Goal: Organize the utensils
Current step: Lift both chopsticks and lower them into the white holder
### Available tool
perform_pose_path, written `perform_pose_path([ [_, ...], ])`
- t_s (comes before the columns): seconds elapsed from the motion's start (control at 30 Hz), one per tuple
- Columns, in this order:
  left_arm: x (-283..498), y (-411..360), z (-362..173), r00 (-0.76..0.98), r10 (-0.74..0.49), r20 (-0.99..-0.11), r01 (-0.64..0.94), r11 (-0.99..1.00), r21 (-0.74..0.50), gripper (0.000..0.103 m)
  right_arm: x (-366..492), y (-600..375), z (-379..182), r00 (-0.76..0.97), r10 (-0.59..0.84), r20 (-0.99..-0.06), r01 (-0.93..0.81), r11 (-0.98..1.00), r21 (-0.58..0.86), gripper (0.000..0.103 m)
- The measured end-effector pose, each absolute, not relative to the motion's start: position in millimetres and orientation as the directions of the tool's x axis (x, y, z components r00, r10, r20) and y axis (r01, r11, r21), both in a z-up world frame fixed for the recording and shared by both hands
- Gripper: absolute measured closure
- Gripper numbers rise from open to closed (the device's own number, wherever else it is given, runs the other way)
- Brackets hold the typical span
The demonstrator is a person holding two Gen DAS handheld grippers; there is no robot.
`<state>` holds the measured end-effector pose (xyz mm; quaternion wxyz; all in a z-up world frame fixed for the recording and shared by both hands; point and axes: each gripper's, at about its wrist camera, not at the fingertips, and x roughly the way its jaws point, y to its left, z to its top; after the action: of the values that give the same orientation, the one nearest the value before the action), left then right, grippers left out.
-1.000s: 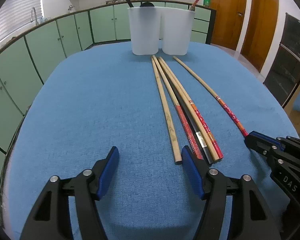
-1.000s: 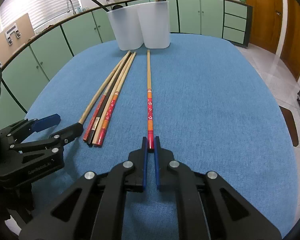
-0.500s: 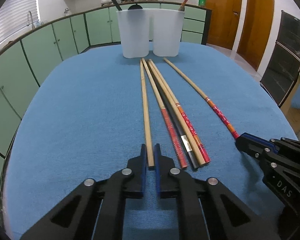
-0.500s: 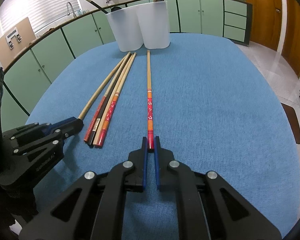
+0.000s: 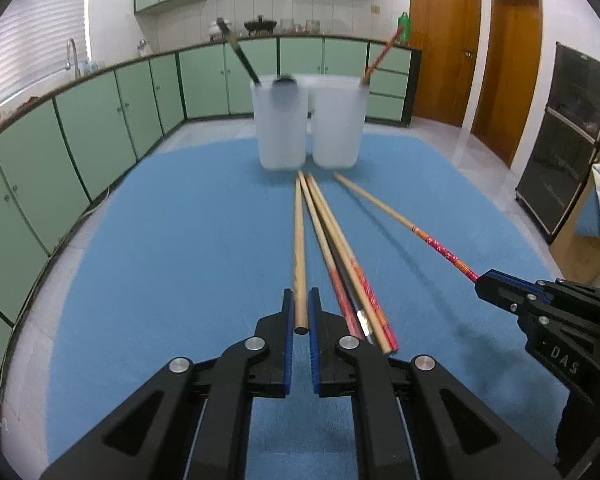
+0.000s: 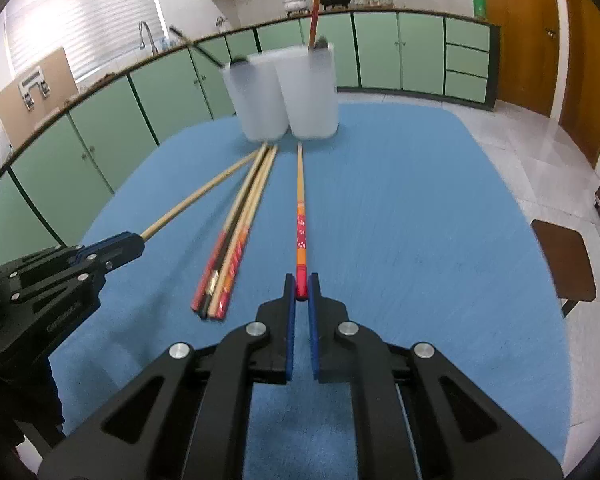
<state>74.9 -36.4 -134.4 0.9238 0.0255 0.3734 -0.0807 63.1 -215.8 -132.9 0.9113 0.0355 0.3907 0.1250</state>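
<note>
My left gripper is shut on the near end of a plain wooden chopstick, which is raised off the blue table. My right gripper is shut on the red end of a red-patterned chopstick, also lifted; the same chopstick and gripper show at the right of the left wrist view. Three more chopsticks lie bunched on the table between the two. Two white cups stand at the far edge, each with a utensil inside.
The table is covered in blue cloth, with green kitchen cabinets behind and to the left. Wooden doors and a dark cabinet stand to the right. A brown stool sits beside the table's right edge.
The left gripper closed on the plain chopstick's end. Both grippers then rose, lifting their chopstick ends off the table; the view tilted up toward the cups.
</note>
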Motion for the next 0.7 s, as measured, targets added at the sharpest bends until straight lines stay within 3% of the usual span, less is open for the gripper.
perform_pose_path([
  [0.7,94,-41,-32,0.835,-0.201,-0.512,0.232,0.973,-0.004,0.096,89,-218,-13,0.779,0.32,-0.539,-0.289,0.947,0.143,0.098],
])
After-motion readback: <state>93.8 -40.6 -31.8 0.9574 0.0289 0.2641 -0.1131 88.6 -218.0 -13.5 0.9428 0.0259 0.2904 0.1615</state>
